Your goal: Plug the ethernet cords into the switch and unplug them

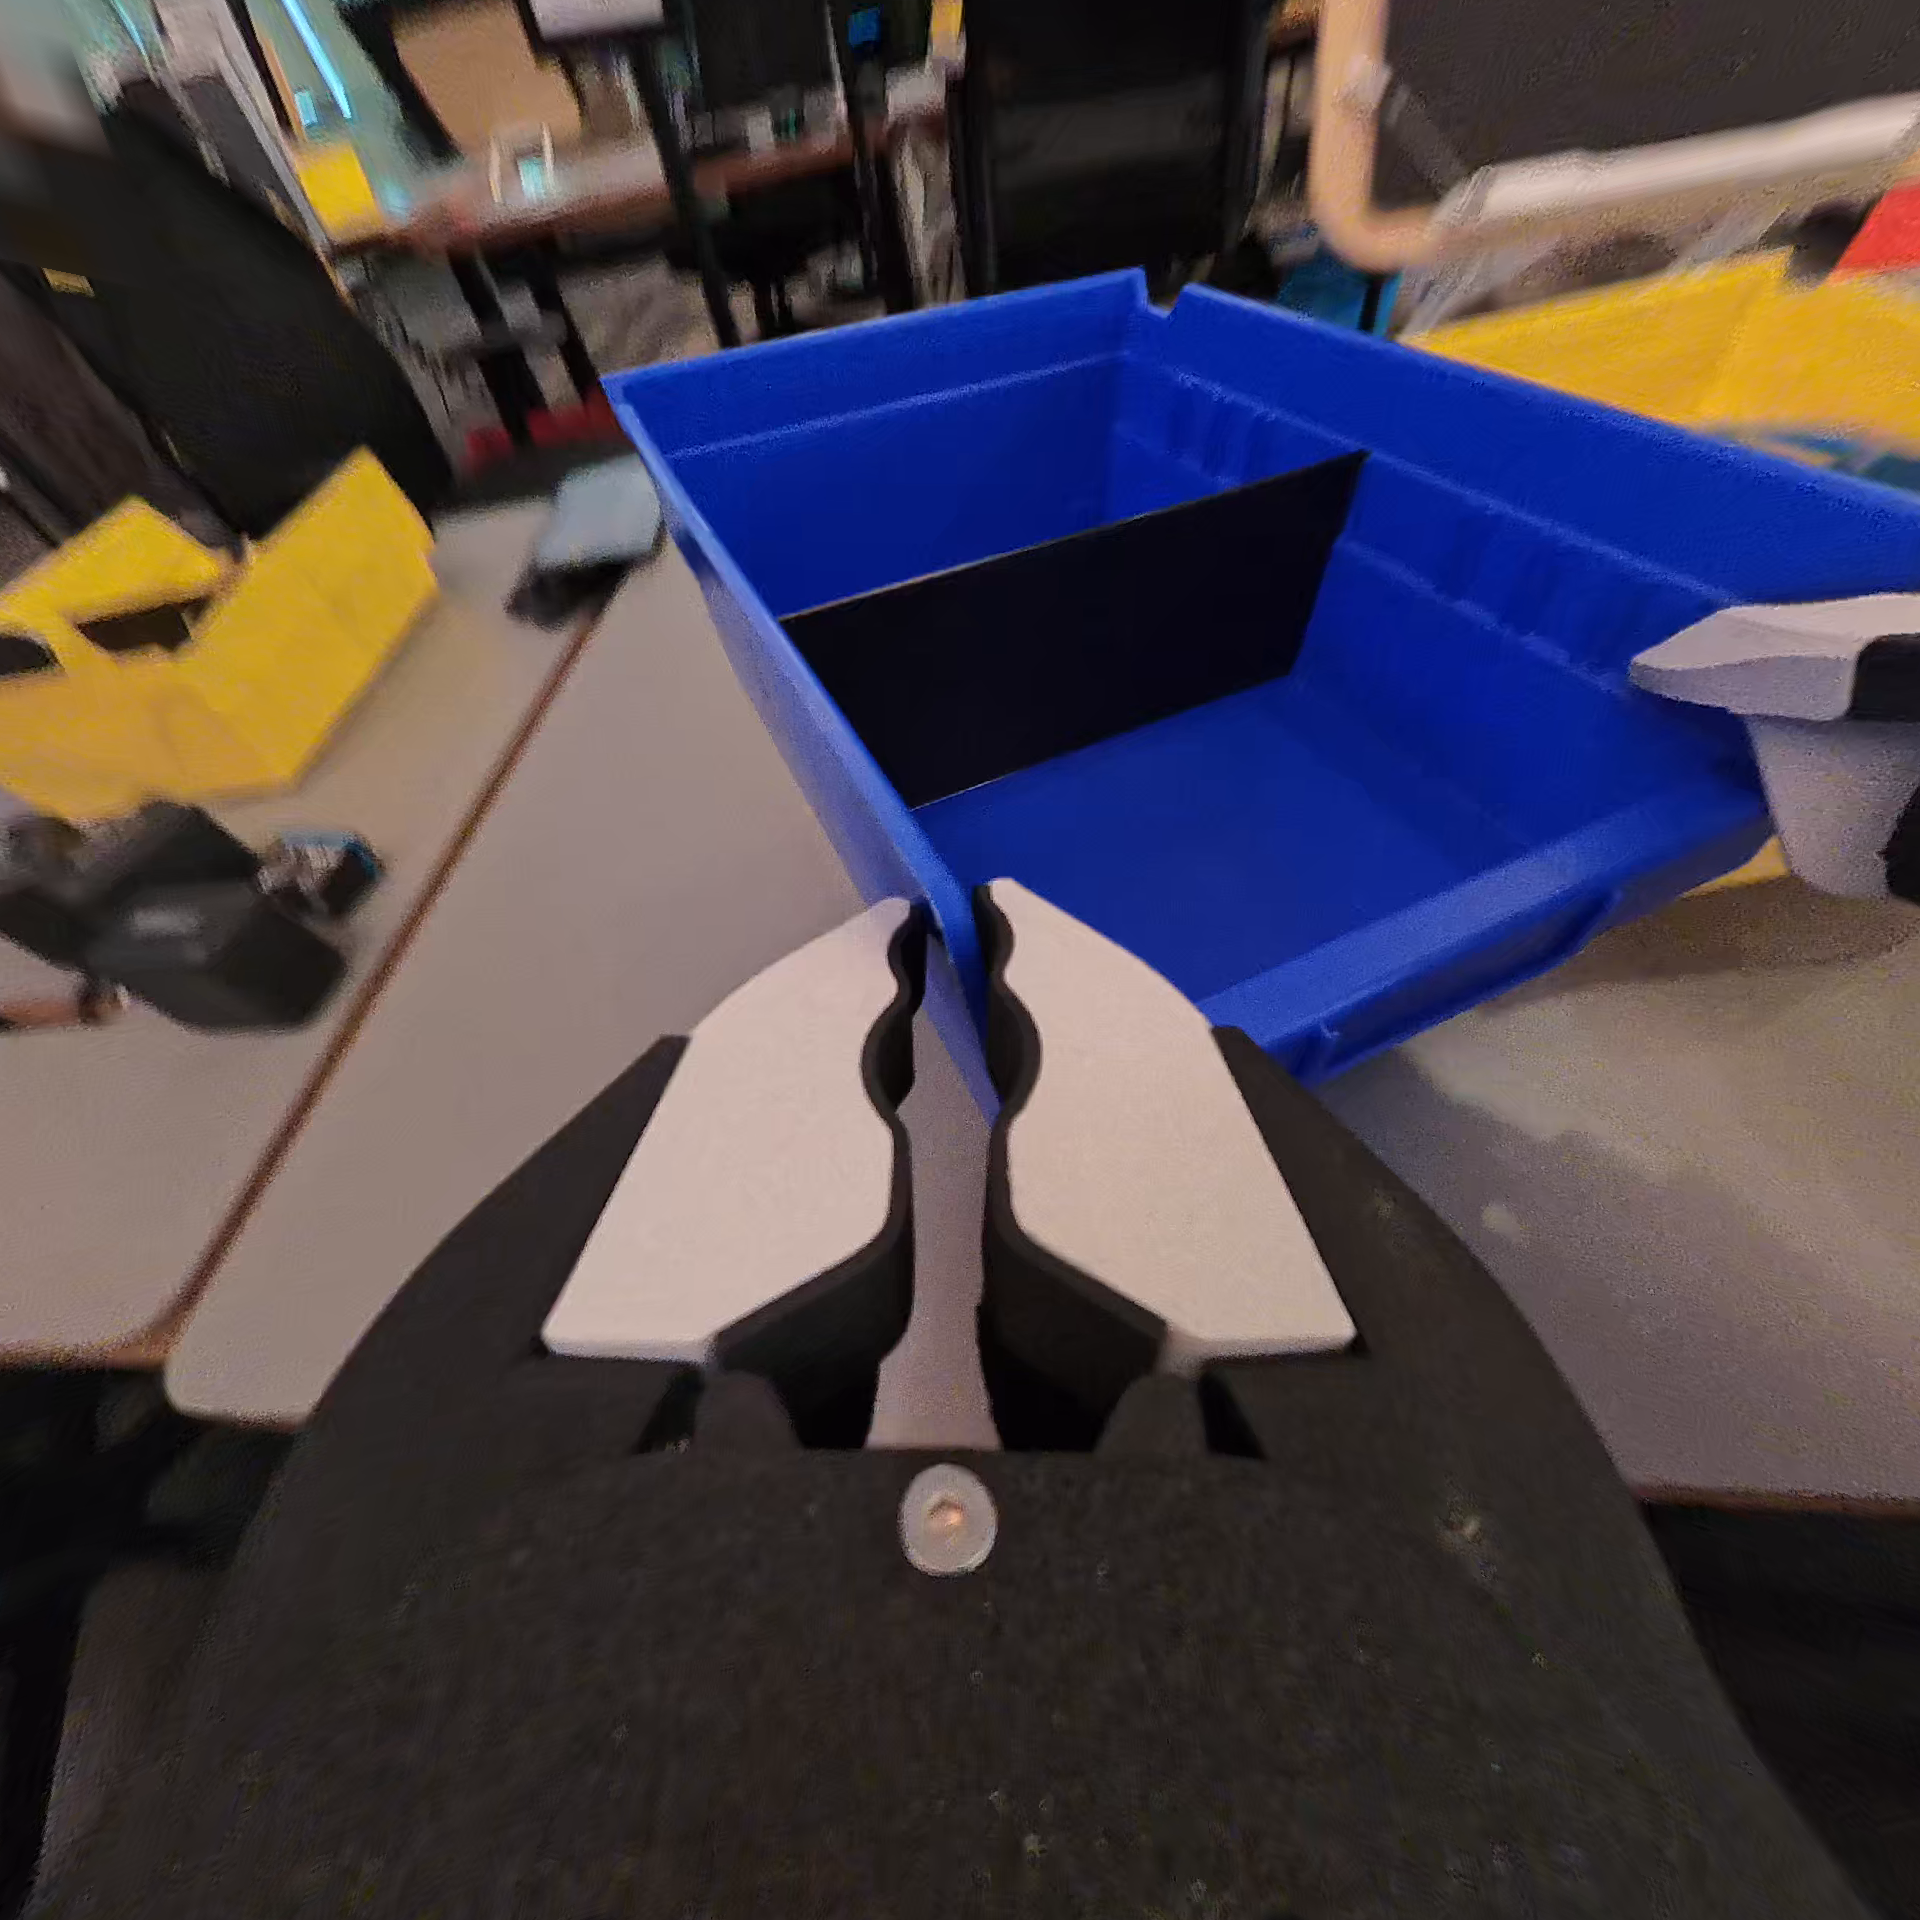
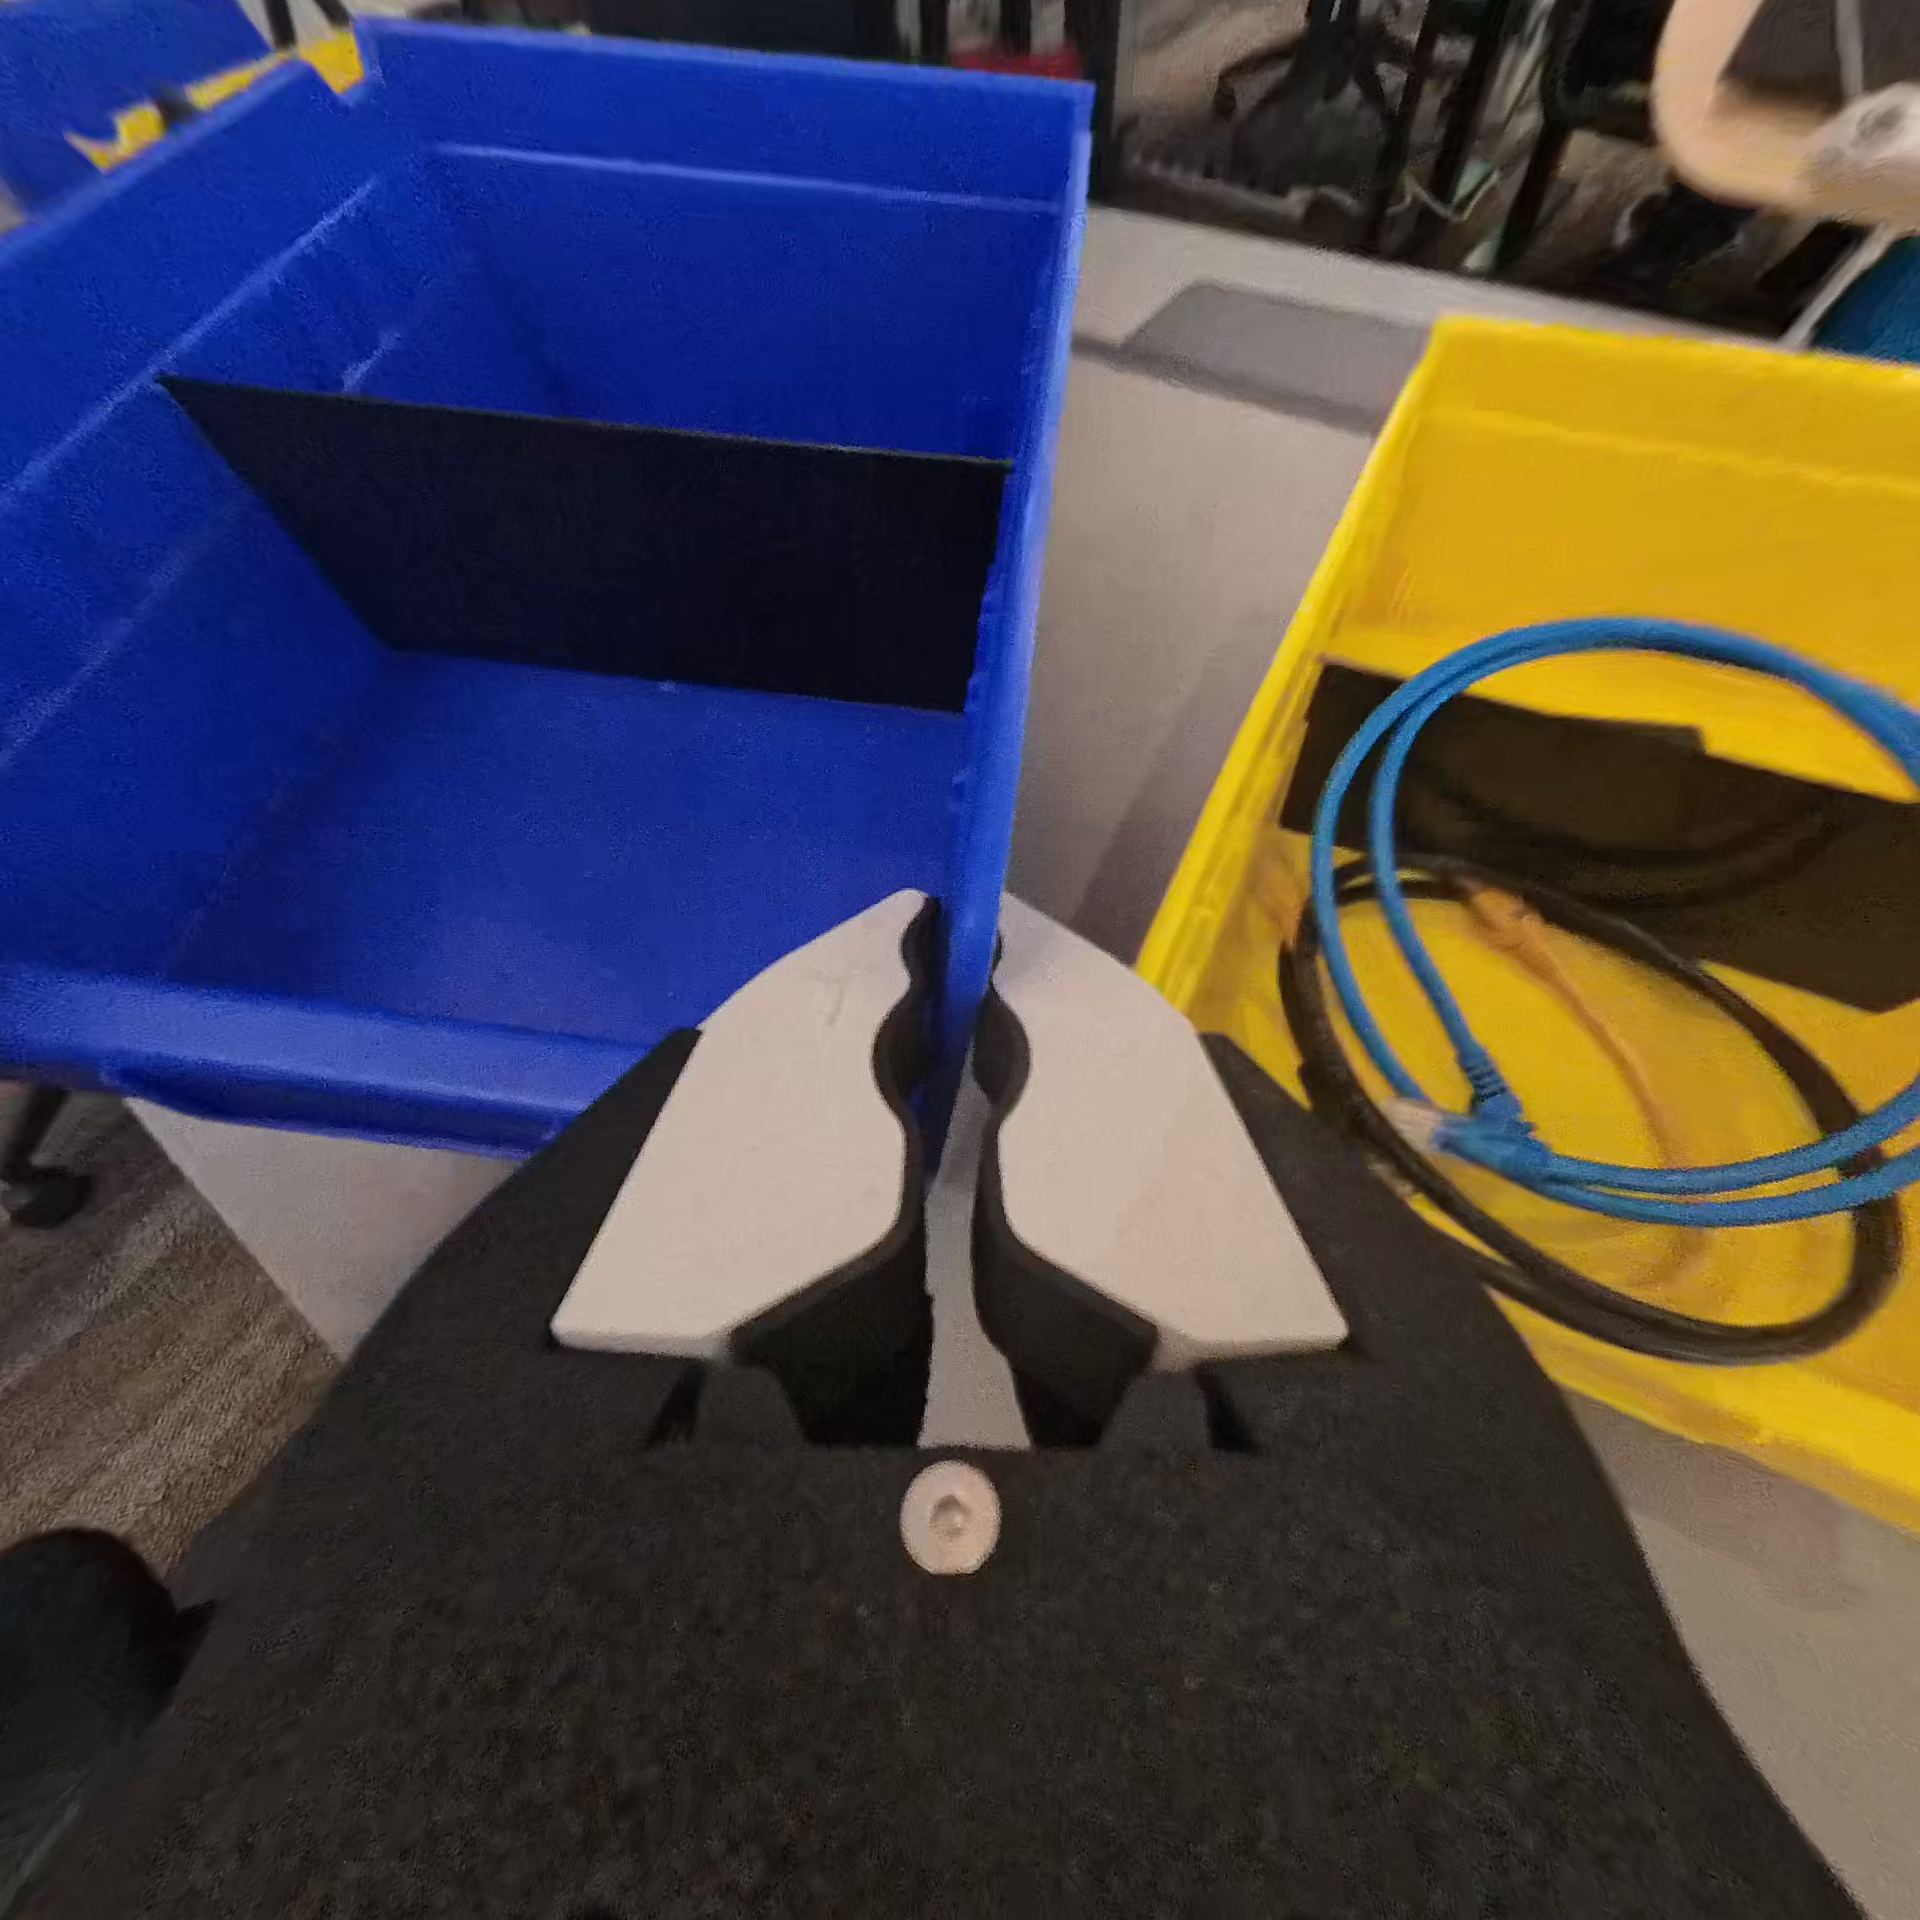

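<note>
A blue bin (image 1: 1455,790) with a black divider (image 1: 1060,623) stands on the grey table. No cord or switch lies in its near compartment. My left gripper (image 1: 951,914) is shut on the bin's left wall near the front corner. My right gripper (image 2: 961,925) is shut on the right wall of the same bin (image 2: 520,831), and it also shows at the right edge of the left wrist view (image 1: 1766,727). A yellow bin (image 2: 1558,499) to the right holds a coiled blue ethernet cord (image 2: 1351,831), a black cord (image 2: 1558,1320), an orange cord (image 2: 1558,977) and a flat black box (image 2: 1621,800).
More yellow bins (image 1: 260,644) and black gear (image 1: 187,925) lie on the table to the left. A strip of grey table (image 2: 1122,623) separates the blue and yellow bins. The table's front edge (image 1: 1766,1486) is close under my grippers. Left tips to right tips: about 20 centimetres.
</note>
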A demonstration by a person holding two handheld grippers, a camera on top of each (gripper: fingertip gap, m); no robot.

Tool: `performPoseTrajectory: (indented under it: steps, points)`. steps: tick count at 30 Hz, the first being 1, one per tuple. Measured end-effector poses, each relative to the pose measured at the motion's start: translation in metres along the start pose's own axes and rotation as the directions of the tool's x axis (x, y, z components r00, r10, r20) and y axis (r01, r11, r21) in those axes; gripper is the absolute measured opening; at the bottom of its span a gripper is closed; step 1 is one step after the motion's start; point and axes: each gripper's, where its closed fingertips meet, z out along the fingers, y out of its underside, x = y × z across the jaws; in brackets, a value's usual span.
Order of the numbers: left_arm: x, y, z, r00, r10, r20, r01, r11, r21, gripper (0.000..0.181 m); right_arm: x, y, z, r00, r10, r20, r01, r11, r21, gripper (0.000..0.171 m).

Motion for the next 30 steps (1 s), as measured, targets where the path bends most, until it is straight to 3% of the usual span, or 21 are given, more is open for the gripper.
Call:
performPoseTrajectory:
  steps: [3,6,8,11,15,19,23,25,27,30]
  points:
    - [0.028,-0.066,-0.014,0.999,0.039,-0.022,-0.036,0.992,0.121,0.008,0.032,-0.055,-0.049,0.998,-0.023,-0.06,0.032,0.989,0.146,0.004]
    - [0.092,-0.135,-0.01,0.986,0.113,-0.123,-0.083,0.97,0.227,0.01,0.101,-0.099,-0.111,0.985,-0.004,-0.171,0.049,0.964,0.26,0.003]
    - [0.156,-0.17,0.001,0.963,0.184,-0.197,-0.128,0.955,0.266,0.01,0.164,-0.108,-0.154,0.961,0.022,-0.274,0.064,0.952,0.299,0.003]
    - [0.276,-0.195,0.028,0.903,0.263,-0.34,-0.168,0.944,0.285,0.01,0.272,-0.084,-0.216,0.904,0.087,-0.418,0.047,0.953,0.298,0.003]
    - [0.437,-0.183,0.066,0.808,0.27,-0.524,-0.157,0.955,0.251,0.011,0.409,-0.022,-0.275,0.83,0.112,-0.547,0.014,0.975,0.222,0.003]
    - [0.534,-0.142,0.096,0.781,0.264,-0.567,-0.209,0.965,0.16,0.011,0.49,0.053,-0.282,0.832,0.14,-0.537,-0.092,0.989,0.115,0.003]
    - [0.566,-0.091,0.12,0.785,0.251,-0.567,-0.256,0.964,0.072,0.011,0.518,0.114,-0.258,0.857,0.17,-0.487,-0.155,0.985,0.072,0.004]
    - [0.566,-0.069,0.132,0.8,0.167,-0.576,-0.207,0.978,-0.004,0.01,0.516,0.135,-0.242,0.88,0.137,-0.455,-0.127,0.991,0.052,0.006]
    - [0.567,-0.052,0.139,0.793,0.061,-0.606,-0.133,0.988,-0.074,0.012,0.519,0.145,-0.231,0.871,0.105,-0.48,-0.082,0.994,0.067,0.004]
    - [0.571,-0.052,0.135,0.762,0.084,-0.642,-0.13,0.991,-0.025,0.016,0.525,0.144,-0.229,0.857,0.204,-0.473,-0.173,0.979,0.109,0.004]
